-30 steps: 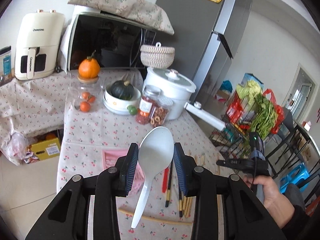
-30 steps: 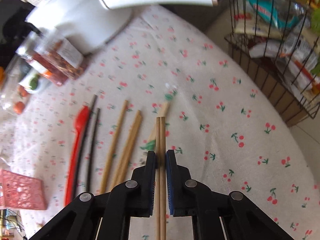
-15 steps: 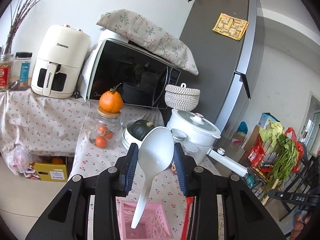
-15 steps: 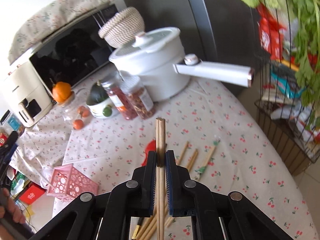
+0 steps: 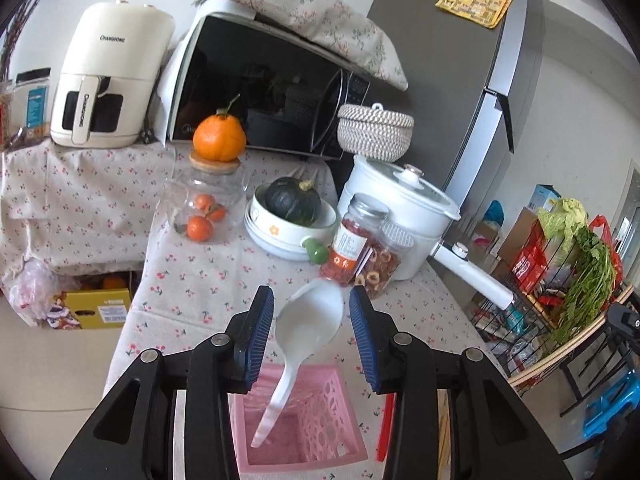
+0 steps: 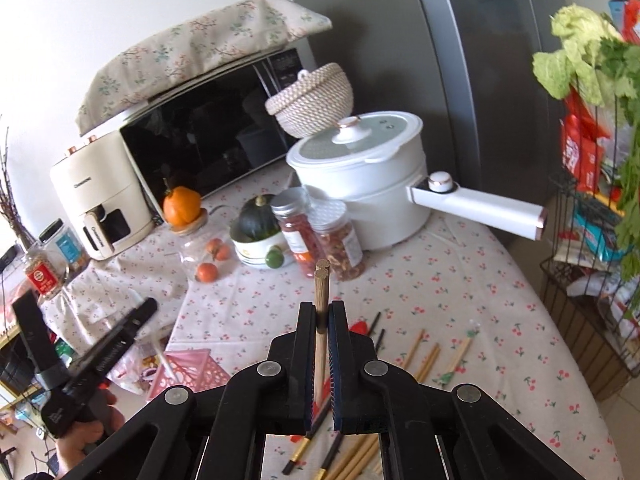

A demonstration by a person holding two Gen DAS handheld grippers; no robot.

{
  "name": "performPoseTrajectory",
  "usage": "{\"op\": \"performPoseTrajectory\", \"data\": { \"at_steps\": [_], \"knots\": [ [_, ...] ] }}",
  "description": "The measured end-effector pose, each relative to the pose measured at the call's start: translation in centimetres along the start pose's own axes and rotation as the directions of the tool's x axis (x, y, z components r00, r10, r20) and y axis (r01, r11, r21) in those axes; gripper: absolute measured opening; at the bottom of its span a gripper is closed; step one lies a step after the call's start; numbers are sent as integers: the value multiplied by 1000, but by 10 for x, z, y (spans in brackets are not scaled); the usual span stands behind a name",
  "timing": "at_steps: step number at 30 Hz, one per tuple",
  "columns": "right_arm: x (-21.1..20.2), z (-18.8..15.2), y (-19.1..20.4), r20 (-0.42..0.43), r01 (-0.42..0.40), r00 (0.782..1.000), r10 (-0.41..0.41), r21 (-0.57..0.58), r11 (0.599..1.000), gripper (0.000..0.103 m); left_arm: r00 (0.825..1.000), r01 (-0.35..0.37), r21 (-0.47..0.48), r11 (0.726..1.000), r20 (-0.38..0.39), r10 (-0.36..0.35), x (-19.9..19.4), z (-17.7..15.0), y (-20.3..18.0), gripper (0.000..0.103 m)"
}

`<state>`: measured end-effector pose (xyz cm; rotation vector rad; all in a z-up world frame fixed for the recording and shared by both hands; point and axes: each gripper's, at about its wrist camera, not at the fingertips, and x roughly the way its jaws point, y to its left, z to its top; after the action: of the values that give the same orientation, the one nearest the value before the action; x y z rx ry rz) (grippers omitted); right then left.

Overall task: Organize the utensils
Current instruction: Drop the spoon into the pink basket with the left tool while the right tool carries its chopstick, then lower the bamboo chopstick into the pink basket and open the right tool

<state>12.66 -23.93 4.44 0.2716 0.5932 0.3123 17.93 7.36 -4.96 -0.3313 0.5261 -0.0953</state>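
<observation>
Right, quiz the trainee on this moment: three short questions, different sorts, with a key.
1. Pick one. The right gripper is shut on: A a fork; B wooden chopsticks; C a knife.
2. True or false: the pads of the left gripper press on the white spoon.
3. Fill the gap: the dark squash sits in a white ____.

Key
1. B.
2. False. The jaws have just been opening. The spoon is loose between them, handle down, over the pink basket.
3. bowl.
</observation>
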Motion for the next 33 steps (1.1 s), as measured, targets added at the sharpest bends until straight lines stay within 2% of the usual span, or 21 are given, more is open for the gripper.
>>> {"op": "performPoseTrajectory", "data": {
  "at_steps": [6, 10, 14, 17, 21, 25, 30, 33],
  "knots": [
    [-9, 7, 21, -2, -50, 999, 50, -37, 998, 5, 998, 2, -40, 999, -56, -4, -20, 7, 4, 64],
    [-16, 16, 44, 15, -111, 994, 112, -56, 992, 5, 994, -45, -8, 999, -101, 44, -40, 11, 6, 68],
    [-16, 25, 71, 29, -186, 982, 188, -58, 981, 5, 979, -99, 10, 995, -177, 99, -54, 8, 16, 72],
    [-5, 26, 93, 10, -219, 975, 220, -68, 973, 5, 959, -147, 16, 989, -243, 146, -60, 4, 27, 73],
    [22, 19, 114, -37, -217, 976, 215, -92, 972, 5, 944, -151, 28, 988, -292, 152, -63, -3, 38, 73],
    [59, 10, 127, -129, -227, 968, 215, -86, 970, 5, 935, -146, 42, 988, -320, 152, -63, -7, 44, 73],
    [102, -4, 135, -232, -203, 956, 178, -91, 975, 5, 929, -142, 40, 989, -340, 147, -61, -6, 45, 73],
    [116, -7, 135, -256, -189, 953, 164, -80, 979, 6, 928, -137, 40, 990, -343, 142, -61, -5, 45, 73]
  ]
}}
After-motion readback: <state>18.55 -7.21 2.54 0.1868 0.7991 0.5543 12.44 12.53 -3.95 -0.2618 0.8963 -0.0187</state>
